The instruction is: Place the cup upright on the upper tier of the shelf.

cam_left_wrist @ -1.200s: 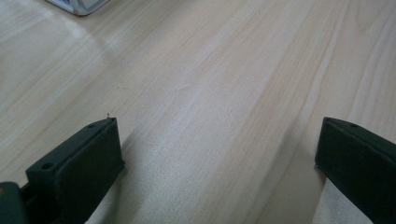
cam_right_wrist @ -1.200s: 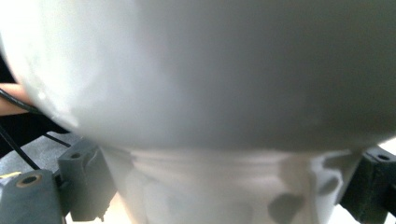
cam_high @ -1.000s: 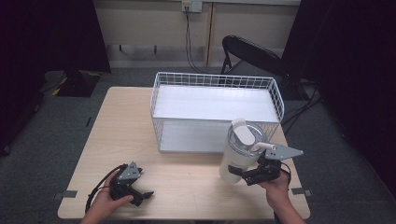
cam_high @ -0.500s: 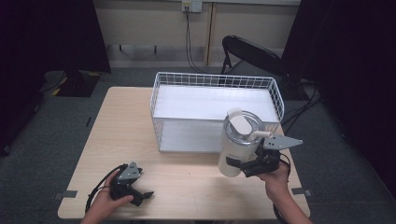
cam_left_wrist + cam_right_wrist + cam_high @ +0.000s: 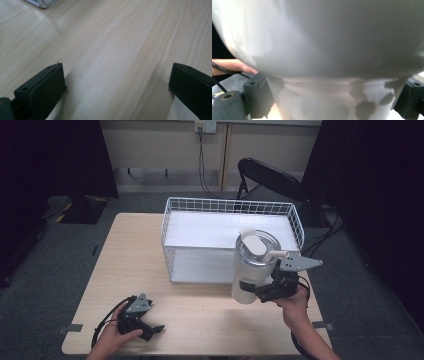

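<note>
A tall white tumbler (image 5: 251, 268) with a grey lid and a side handle hangs above the table's right part, just in front of the wire basket (image 5: 169, 240). My right gripper (image 5: 256, 293) is shut on the tumbler's narrow lower body, coming in from the right. In the right gripper view the tumbler (image 5: 324, 45) looms close, with a black jaw on each side of its base. My left gripper (image 5: 151, 329) rests on the wooden table (image 5: 130, 255) near the front left. In the left gripper view it (image 5: 117, 85) stands open over bare wood.
The white wire basket stands at the back middle of the table, with a pale liner inside. A black chair (image 5: 270, 175) sits behind the table. A cable trails from the left gripper at the front edge.
My right gripper has raised the tumbler and carried it a little toward the basket. The left gripper has stayed where it was.
</note>
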